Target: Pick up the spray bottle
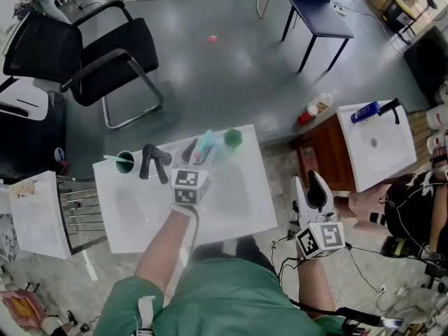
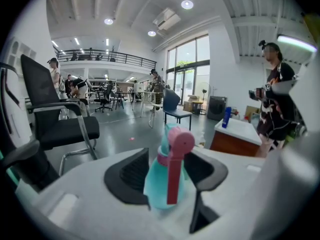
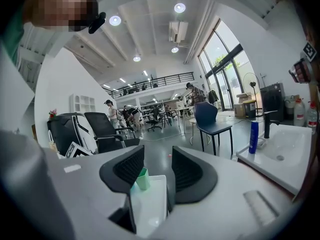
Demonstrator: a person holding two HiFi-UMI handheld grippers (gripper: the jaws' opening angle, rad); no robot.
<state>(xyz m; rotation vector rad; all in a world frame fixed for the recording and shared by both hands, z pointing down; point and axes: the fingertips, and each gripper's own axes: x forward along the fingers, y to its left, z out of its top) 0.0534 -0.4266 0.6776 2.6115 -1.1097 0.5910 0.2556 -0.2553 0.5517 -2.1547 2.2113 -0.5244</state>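
— Clutter first, from the left: why leave the green cup [image 1: 124, 162] and the black handle-shaped thing [image 1: 151, 162] standing on the white table [image 1: 231, 215]?

— Neither is in the way, I'd say; both stand left of the jaws and apart from them; the task names only the bottle.

— And the left gripper [image 1: 199, 154]?

— Its jaws are spread, one on each side of the spray bottle [image 2: 161, 184]; the bottle stands upright near the table's far edge, with its pink trigger [image 2: 172, 179] turned toward the gripper's camera; the pads sit just beside the teal body, and I can't make out a real squeeze; so I read it as unclenched, set to grasp.

— Why take it from the sides?

— Probably to catch the wide body below the pink collar, where a hold would be steadier; the trigger hangs in front, so a sideways grip spares it.

— The green object [image 1: 233, 138] just right of it?

— Near the bottle; a careless lift might brush it.

— And the right gripper [image 1: 313, 190]?

— Held off the table's right side, over the floor; its jaws are parted with nothing between them; I judge it parked, since one hand should manage; the white basin [image 1: 381, 156] with its blue bottle [image 1: 364, 112] lies further right, well apart.
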